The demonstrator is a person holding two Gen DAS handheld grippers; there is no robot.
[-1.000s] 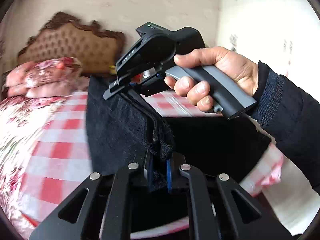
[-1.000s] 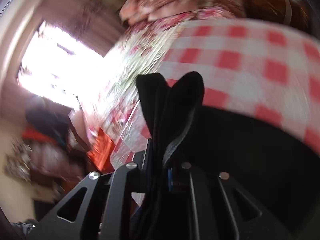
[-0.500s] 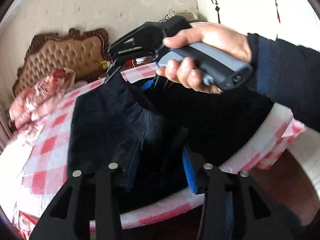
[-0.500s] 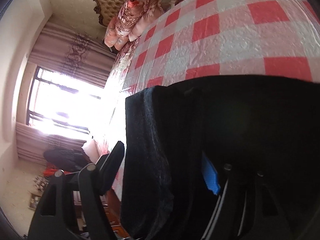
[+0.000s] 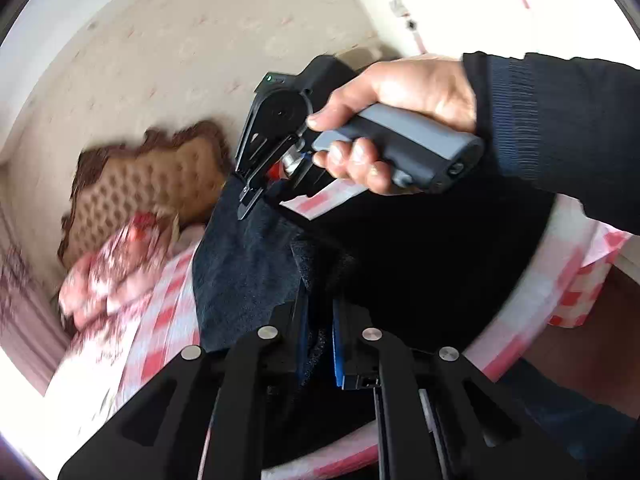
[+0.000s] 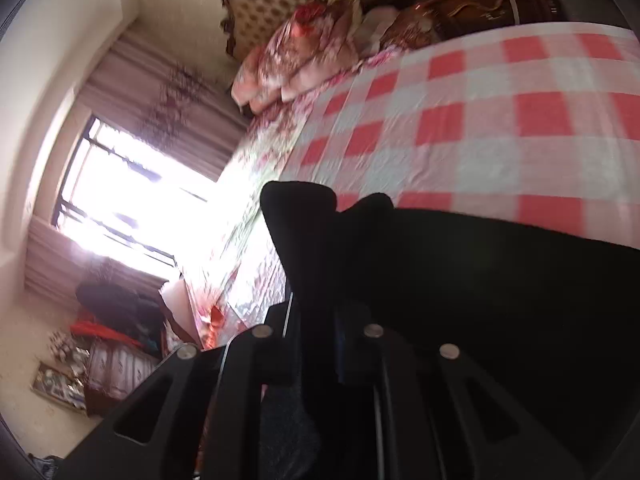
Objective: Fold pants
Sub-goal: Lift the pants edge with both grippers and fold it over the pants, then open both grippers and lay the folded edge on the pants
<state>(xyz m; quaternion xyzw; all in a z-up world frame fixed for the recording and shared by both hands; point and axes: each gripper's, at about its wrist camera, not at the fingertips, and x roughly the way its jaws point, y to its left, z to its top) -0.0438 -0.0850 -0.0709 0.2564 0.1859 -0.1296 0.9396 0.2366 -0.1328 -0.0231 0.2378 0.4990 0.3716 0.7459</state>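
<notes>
Dark pants (image 5: 248,272) lie on a red-and-white checked bed sheet (image 5: 160,320). My left gripper (image 5: 320,336) is closing its jaws, and a fold of the pants' near edge is pinched between the blue pads. In the left wrist view a hand (image 5: 400,92) holds my right gripper (image 5: 250,204), whose tips grip the pants' far edge. The right wrist view shows the right gripper (image 6: 316,320) closing, with black pants fabric (image 6: 480,280) bunched up between its fingers and rising above them.
The checked sheet (image 6: 480,140) stretches beyond the pants. Floral pillows (image 6: 304,52) and a tufted headboard (image 5: 152,176) stand at the bed's head. A bright window (image 6: 132,200) is at the left. A dark sleeve (image 5: 560,132) crosses the right.
Half a second ago both grippers stood open around the pants' edge; now both have closed on the fabric again. The pants' edge is bunched and raised off the sheet, and the left wrist has rolled.
</notes>
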